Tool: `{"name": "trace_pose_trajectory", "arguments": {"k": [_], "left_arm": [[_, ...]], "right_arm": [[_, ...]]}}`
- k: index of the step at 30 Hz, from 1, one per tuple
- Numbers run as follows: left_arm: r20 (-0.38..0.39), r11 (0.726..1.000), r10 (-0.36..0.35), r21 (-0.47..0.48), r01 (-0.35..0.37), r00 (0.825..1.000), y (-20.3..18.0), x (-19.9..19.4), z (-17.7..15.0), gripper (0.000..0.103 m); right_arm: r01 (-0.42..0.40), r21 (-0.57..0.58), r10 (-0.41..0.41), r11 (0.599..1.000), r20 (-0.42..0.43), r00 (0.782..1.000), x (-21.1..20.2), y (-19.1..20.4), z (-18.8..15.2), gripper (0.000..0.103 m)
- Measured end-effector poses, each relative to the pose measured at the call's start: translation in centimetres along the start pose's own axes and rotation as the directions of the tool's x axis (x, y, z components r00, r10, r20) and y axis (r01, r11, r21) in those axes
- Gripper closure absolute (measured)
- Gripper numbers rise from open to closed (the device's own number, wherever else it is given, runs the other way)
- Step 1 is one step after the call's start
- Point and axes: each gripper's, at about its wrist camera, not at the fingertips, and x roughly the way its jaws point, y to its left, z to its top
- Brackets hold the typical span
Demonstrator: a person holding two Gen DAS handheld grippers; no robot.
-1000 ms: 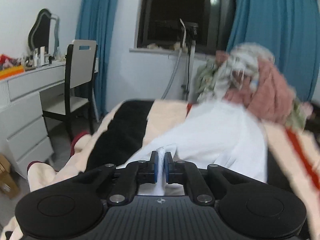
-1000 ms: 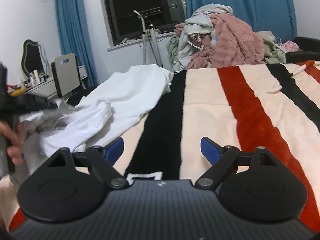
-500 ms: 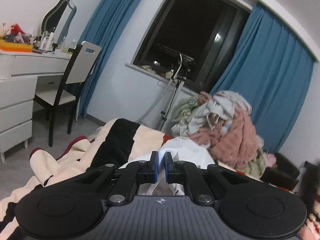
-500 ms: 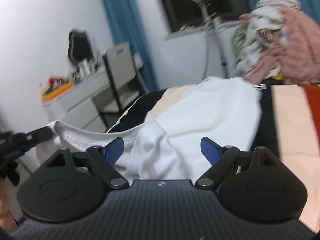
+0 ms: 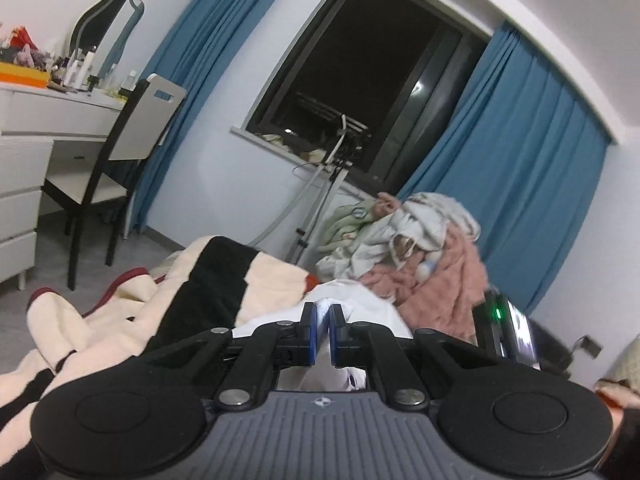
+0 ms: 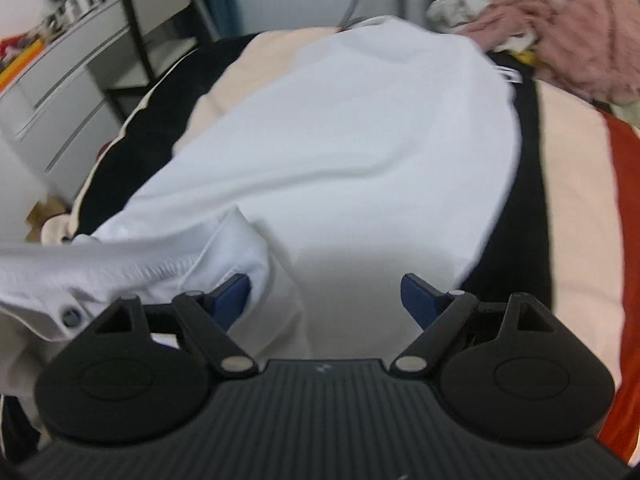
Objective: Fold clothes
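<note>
A white shirt (image 6: 352, 128) lies spread over the striped blanket (image 6: 576, 184) on the bed. Its buttoned collar edge (image 6: 120, 276) is lifted at the left of the right wrist view. My left gripper (image 5: 323, 320) is shut on a fold of the white shirt (image 5: 372, 308) and holds it up above the bed. My right gripper (image 6: 326, 294) is open and hovers close over the shirt, with cloth against its left finger (image 6: 232, 292).
A pile of pink and pale clothes (image 5: 420, 248) sits at the bed's far end, also in the right wrist view (image 6: 560, 20). A chair (image 5: 120, 160) and white dresser (image 5: 24, 152) stand left. A tripod stand (image 5: 320, 200) is under the dark window (image 5: 368, 92).
My left gripper has lifted the shirt's edge and tilted upward. My right gripper has swung left and down, from the bare blanket to just over the shirt, staying open.
</note>
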Motion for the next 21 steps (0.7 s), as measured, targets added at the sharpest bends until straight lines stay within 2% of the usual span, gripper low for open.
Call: {"name": "trace_pose_trajectory", "arguments": {"k": [4, 10, 15, 21], "left_arm": [[0.009, 0.999, -0.035, 0.013, 0.034, 0.999, -0.6, -1.2, 0.0, 0.097], [0.002, 0.988, -0.108, 0.108, 0.107, 0.994, -3.3, -4.1, -0.7, 0.097], [-0.031, 0.982, -0.085, 0.165, 0.089, 0.996, -5.2, -5.3, -2.2, 0.097], [-0.058, 0.97, -0.034, 0.238, 0.047, 0.998, -7.3, -6.3, -3.9, 0.096]], "right_arm": [[0.034, 0.034, -0.038, 0.999, 0.114, 0.993, -4.2, -1.5, -3.4, 0.018], [0.055, 0.062, -0.069, 0.997, 0.256, 0.964, -10.5, -2.0, -10.9, 0.018], [-0.021, 0.127, -0.025, 0.992, 0.346, 0.938, -13.0, -3.7, -16.7, 0.018], [-0.155, 0.227, 0.046, 0.961, 0.422, 0.906, -13.2, -5.8, -21.1, 0.018]]}}
